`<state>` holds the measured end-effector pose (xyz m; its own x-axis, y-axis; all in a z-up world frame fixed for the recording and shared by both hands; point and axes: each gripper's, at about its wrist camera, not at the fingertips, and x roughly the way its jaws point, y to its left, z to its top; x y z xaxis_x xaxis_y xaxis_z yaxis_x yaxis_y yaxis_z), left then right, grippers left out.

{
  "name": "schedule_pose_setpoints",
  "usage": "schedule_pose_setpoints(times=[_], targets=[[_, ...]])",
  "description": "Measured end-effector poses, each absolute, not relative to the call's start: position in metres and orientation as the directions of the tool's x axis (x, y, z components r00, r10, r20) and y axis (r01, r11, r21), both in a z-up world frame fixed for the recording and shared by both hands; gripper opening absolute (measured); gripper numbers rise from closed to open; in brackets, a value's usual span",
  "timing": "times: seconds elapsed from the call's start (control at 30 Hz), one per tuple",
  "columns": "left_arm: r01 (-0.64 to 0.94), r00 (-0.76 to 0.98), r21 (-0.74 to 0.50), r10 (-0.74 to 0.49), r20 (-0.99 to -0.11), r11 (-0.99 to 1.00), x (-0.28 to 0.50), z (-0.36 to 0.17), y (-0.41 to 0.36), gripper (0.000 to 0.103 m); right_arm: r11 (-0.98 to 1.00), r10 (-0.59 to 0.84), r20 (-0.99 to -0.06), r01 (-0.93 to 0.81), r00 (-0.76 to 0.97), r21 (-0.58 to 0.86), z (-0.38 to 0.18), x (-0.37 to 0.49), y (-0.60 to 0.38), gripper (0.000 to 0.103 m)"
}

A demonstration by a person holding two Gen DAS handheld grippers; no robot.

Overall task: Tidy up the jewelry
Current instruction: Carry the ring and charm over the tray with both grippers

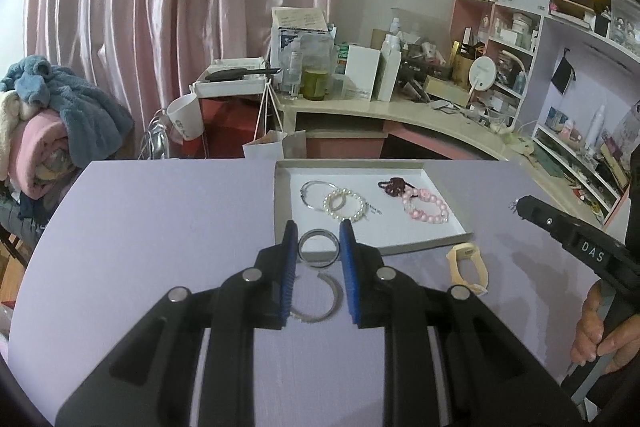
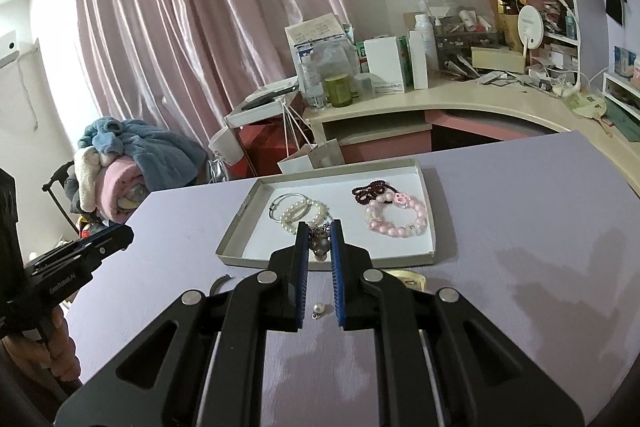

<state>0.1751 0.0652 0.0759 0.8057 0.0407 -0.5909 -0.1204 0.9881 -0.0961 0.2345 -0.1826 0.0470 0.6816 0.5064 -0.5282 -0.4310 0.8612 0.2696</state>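
Jaws, left gripper: apart, straddling a silver ring bangle on the bench, not squeezing it.
Jaws, right gripper: pinched on a dark bead cluster, held over the tray front edge.
Tray: pearl bracelet, pink bead bracelet, dark red beads inside.
Bench: open bangle, loose pearl, cream band near tray.
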Motion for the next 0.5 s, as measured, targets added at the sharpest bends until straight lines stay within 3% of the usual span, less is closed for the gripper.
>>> schedule_pose_setpoints(times=[0.5], targets=[[-0.065,0.818,-0.104,-0.006,-0.575,0.992,0.239,0.090,0.070,0.021,0.873,0.475,-0.554,-0.447,0.684,0.195,0.054,0.296,-0.146,0.011]])
